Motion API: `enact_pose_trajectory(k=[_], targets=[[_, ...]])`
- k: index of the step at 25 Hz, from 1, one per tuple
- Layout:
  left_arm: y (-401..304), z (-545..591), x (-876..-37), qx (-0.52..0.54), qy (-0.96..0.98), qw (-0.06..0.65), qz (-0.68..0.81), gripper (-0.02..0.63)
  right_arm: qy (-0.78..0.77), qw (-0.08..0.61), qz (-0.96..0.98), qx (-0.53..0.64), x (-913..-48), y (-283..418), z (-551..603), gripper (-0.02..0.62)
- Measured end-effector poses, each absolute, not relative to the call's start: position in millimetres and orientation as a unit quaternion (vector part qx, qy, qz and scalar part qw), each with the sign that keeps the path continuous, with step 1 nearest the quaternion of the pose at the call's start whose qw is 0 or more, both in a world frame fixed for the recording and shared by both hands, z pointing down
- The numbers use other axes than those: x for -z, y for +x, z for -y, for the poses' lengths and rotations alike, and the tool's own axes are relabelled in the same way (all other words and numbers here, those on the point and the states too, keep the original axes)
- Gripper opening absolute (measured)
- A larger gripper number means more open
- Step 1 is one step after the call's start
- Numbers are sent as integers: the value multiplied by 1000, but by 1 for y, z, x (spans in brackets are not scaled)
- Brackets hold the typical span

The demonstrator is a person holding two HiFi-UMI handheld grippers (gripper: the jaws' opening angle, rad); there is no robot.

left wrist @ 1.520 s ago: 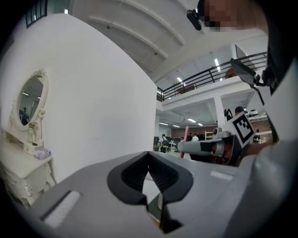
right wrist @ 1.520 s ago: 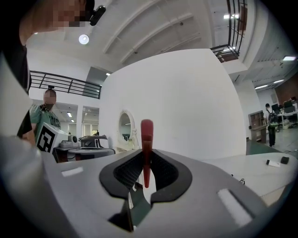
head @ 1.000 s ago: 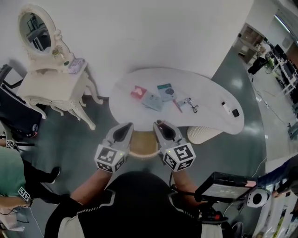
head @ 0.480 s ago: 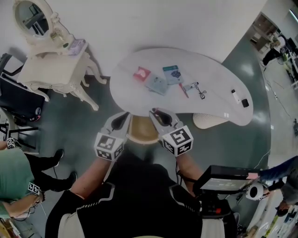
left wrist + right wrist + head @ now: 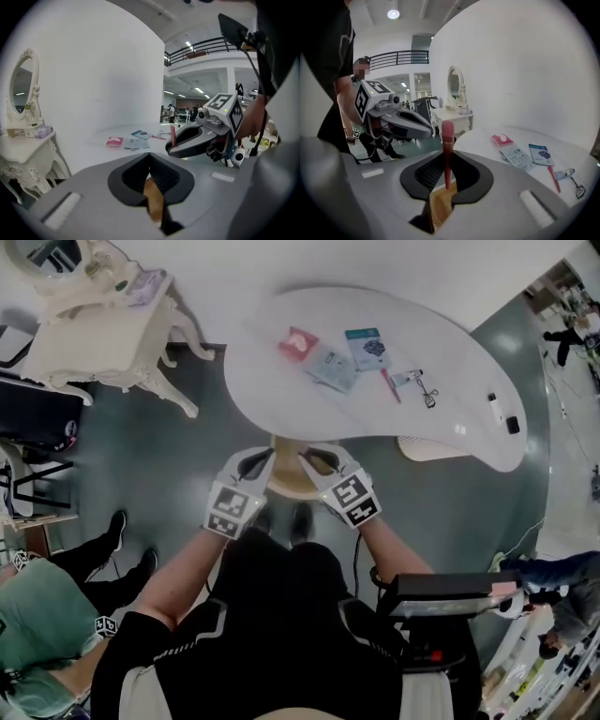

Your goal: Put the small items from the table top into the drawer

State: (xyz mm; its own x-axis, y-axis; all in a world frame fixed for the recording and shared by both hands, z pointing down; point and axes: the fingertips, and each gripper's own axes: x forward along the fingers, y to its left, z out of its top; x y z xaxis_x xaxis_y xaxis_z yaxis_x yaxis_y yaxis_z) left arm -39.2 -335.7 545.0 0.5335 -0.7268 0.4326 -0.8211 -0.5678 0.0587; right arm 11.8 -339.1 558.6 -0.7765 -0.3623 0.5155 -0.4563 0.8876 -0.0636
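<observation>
Small items, among them a red packet [image 5: 297, 342] and a teal card [image 5: 367, 347], lie on the white table [image 5: 281, 399] well ahead of both grippers. The right gripper [image 5: 317, 461] pinches a thin pink stick [image 5: 446, 150] upright, apparently to drop it into the tan drawer [image 5: 289, 487] just beneath its jaws. The left gripper [image 5: 257, 463], close beside it, is pressed together on nothing, likely kept clear.
</observation>
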Motion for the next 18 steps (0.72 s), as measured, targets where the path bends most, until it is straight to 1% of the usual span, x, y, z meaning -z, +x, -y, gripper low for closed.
enact_pose_trajectory(k=[12, 18], targets=[[-46, 334, -636, -247, 861, 187, 403, 0, 142, 396, 905, -68, -673, 6, 326, 55], [-50, 330, -684, -287, 852, 215, 382, 0, 107, 472, 874, -31, -727, 10, 322, 55]])
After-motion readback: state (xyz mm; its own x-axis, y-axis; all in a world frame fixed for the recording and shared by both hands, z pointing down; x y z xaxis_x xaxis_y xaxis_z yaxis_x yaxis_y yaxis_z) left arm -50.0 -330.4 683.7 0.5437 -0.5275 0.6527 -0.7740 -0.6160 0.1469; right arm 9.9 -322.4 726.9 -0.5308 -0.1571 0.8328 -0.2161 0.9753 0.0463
